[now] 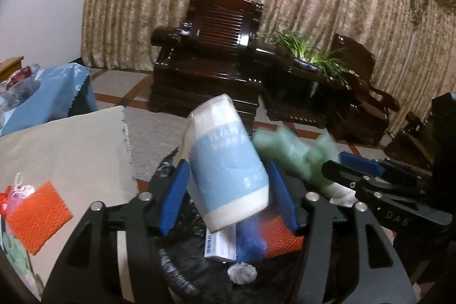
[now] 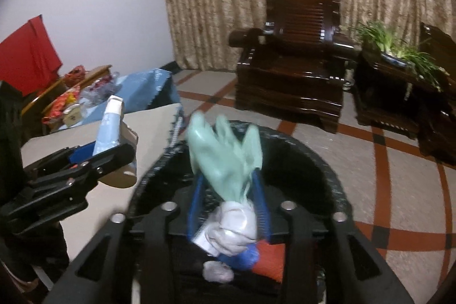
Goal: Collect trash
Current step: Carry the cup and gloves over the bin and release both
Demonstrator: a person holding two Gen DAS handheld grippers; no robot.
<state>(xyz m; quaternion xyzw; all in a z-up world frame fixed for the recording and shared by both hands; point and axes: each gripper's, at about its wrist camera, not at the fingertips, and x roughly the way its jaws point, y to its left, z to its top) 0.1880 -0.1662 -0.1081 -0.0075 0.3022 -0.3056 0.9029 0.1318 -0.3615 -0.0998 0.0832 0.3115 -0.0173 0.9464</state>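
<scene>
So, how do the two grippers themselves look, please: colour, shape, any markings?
Both match: the left gripper and the right gripper have black angular frames with triangular cutouts and round silver bolt heads. Each has two flat, ribbed blue fingers. White letters, seemingly "DAS", appear upside down on the right one. No cables or sleeves show.

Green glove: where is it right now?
The green glove is between the right tool's fingers, over the black-lined bin; in the left wrist view it shows right of the blue-and-white paper cup.

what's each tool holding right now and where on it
Left tool: white cylindrical pack with a pale blue band, apparently gripped across its lower sides. Right tool: mint green rubber glove, pinched near its white cuff.
</scene>
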